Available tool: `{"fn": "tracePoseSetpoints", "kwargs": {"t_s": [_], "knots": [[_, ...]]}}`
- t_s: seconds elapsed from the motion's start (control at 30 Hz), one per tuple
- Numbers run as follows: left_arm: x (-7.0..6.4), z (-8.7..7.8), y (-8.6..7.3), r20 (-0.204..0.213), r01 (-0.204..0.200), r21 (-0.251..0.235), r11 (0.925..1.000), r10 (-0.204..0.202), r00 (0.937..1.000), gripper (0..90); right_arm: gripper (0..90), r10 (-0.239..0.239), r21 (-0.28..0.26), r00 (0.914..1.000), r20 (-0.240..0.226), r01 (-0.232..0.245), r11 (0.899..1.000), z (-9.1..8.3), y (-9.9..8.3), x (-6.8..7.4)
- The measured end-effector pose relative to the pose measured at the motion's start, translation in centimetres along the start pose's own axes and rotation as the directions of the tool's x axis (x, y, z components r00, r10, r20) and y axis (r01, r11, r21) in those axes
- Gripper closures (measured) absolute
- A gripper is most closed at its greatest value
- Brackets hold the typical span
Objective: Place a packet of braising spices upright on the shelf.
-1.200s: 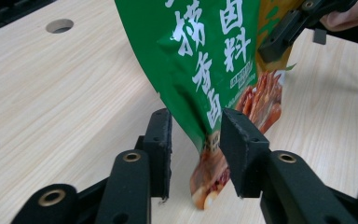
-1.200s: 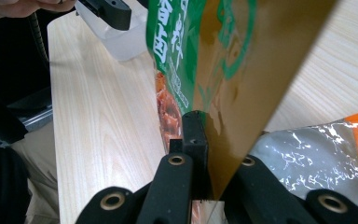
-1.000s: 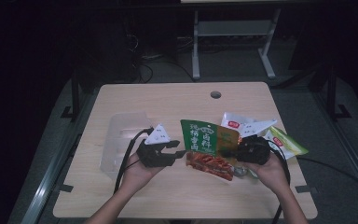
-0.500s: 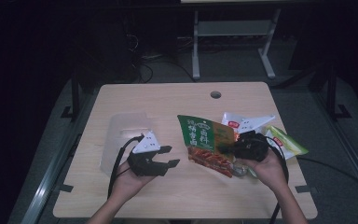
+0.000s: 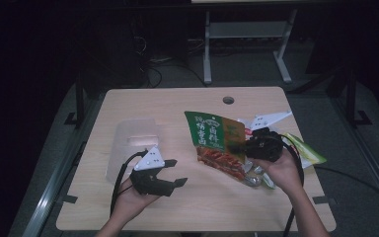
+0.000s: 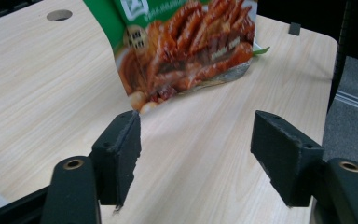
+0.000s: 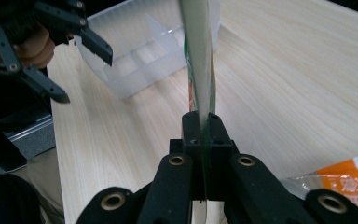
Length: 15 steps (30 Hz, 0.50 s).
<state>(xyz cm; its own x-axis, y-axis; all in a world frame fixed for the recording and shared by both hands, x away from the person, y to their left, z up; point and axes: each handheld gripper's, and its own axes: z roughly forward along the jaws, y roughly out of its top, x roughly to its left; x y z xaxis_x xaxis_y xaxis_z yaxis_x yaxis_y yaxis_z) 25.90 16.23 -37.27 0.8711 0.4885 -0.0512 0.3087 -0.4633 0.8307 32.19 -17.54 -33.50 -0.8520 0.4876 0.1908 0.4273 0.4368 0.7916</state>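
We see the right gripper point(image 5: 239, 147) clamped on the edge of a green snack bag point(image 5: 216, 140), right of centre in the high view. The bag is lifted off the table point(image 5: 177, 108) and tilted, green top toward the upper left of the frame, red printed end low and toward the person. In the right gripper view the jaws are closed flat on the bag point(image 7: 200, 60), which we see edge-on as a thin strip running up the middle of the frame.

The left gripper point(image 5: 171, 173) sits at lower left of centre in the high view, jaws spread wide and holding nothing. In the left gripper view the bag point(image 6: 191, 51) hangs at upper centre, beyond the jaws and apart from them, with its lower corner just above the left pad point(image 6: 123, 154).

Key relation: the bag lies ahead of the left gripper and to its right in the high view, long axis running from upper left to lower right. The clear plastic tray point(image 5: 131, 145) sits at the left of the table, just beyond the left gripper, well apart from the bag.

More packets point(image 5: 303, 150) lie under and behind the right hand; the dim light leaves us unsure how many.

Judgement: the bag probably goes left toward the tray, and the right gripper has to carry it.
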Motion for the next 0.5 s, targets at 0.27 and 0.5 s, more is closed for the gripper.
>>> {"fn": "tracePoseSetpoints", "kwargs": {"t_s": [0.27, 0.5], "knots": [[-0.4, -0.3, -0.9, -0.007, -0.002, 0.024, 0.9997, 0.003, 1.0000, 29.4, 89.9, -0.003, 0.003, 1.0000, -0.006, 0.003, 1.000, 0.1, 1.0, -0.2], [-0.8, -0.4, -1.3, 0.004, -0.028, 0.034, 0.9990, 0.028, 0.9996, 28.2, 89.9, -0.006, 0.003, 0.9998, -0.017, 0.006, 1.000, 0.3, 1.6, -0.3]]}}
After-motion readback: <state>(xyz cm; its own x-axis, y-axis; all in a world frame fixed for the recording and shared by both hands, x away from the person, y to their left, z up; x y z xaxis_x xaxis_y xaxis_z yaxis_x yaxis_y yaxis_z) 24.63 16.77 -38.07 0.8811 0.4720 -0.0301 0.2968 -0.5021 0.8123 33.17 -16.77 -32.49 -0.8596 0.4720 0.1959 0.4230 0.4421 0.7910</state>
